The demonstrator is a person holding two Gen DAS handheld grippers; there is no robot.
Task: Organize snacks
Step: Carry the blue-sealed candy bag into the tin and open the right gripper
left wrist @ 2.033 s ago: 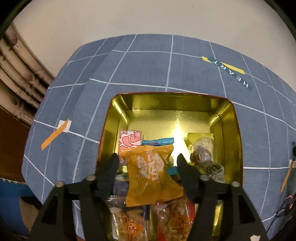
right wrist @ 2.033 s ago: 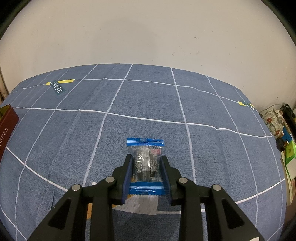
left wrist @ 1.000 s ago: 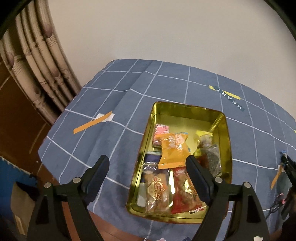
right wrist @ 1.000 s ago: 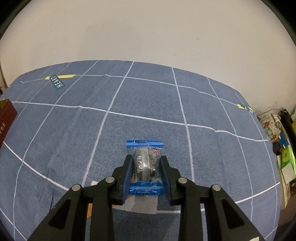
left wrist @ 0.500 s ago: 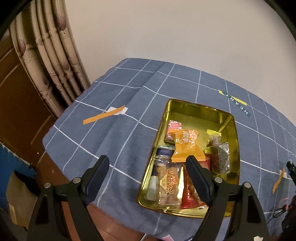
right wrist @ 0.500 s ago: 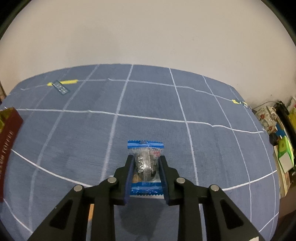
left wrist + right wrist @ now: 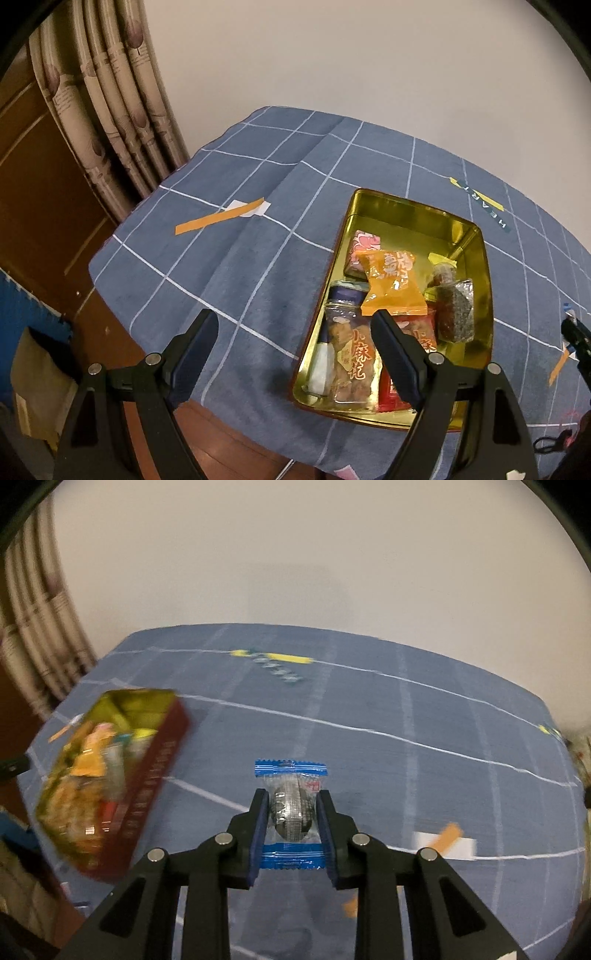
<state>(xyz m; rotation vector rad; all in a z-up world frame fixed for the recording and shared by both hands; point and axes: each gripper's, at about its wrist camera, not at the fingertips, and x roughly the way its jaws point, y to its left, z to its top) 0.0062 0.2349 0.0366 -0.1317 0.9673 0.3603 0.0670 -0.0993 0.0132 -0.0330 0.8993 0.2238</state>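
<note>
- The right gripper (image 7: pixel 291 814), clamped on the blue-edged snack packet (image 7: pixel 290 806), has lifted off the blue checked tablecloth (image 7: pixel 388 760) and swung left; 1 second ago the packet lay on the cloth.
- The gold tin (image 7: pixel 155 764), only a dark red sliver at the right wrist view's edge 1 second ago, now shows in full at left, blurred.
- The left gripper (image 7: pixel 295 325), jaws apart, has pulled back from the tin (image 7: pixel 476 236); 2 seconds ago the orange packet (image 7: pixel 391 288) sat between its fingers.
- The curtain (image 7: pixel 110 96) now fills more of the left view.
</note>
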